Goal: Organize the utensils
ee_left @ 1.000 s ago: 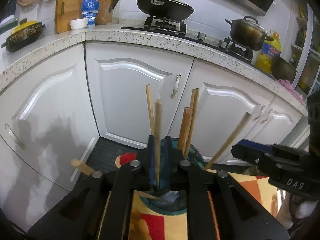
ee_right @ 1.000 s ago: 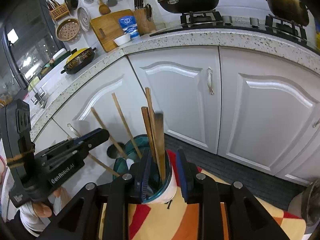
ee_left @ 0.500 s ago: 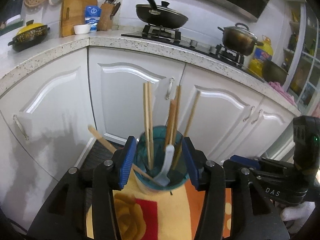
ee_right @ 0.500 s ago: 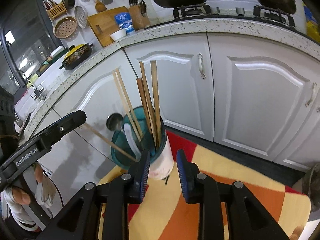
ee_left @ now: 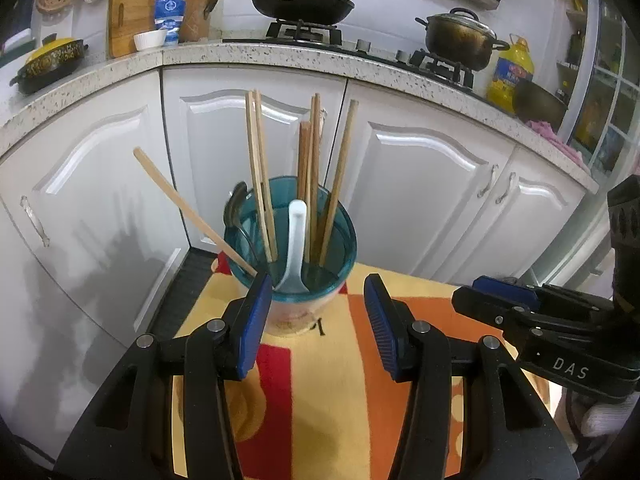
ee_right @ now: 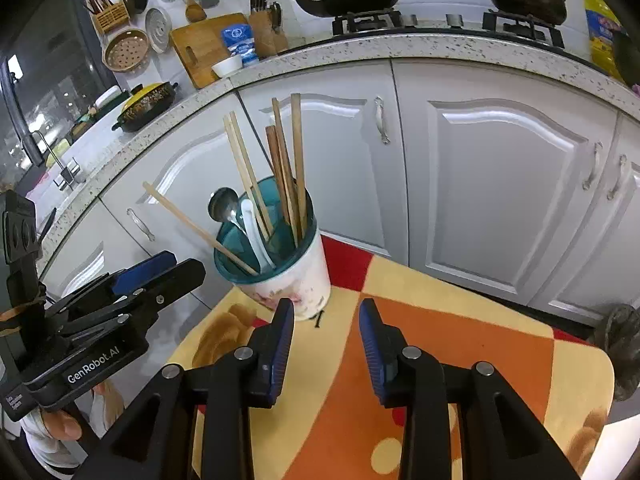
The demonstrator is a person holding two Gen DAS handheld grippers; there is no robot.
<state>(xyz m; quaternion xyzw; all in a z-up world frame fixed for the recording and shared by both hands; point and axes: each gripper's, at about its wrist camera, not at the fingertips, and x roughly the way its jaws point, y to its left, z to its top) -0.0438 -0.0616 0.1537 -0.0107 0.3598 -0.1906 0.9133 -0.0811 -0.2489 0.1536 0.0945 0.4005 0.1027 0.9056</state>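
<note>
The left claw (ee_left: 318,308) hangs with its jaws apart and nothing between them; they have just been opening. Just ahead of it the cup (ee_left: 298,304) stands upright on the patterned bench (ee_left: 320,392), holding chopsticks (ee_left: 260,184), a white spoon (ee_left: 295,248) and a metal spoon (ee_right: 221,204); one chopstick leans out to the left. The right claw (ee_right: 326,316), empty, has been opening too, and sits near the cup's base.
</note>
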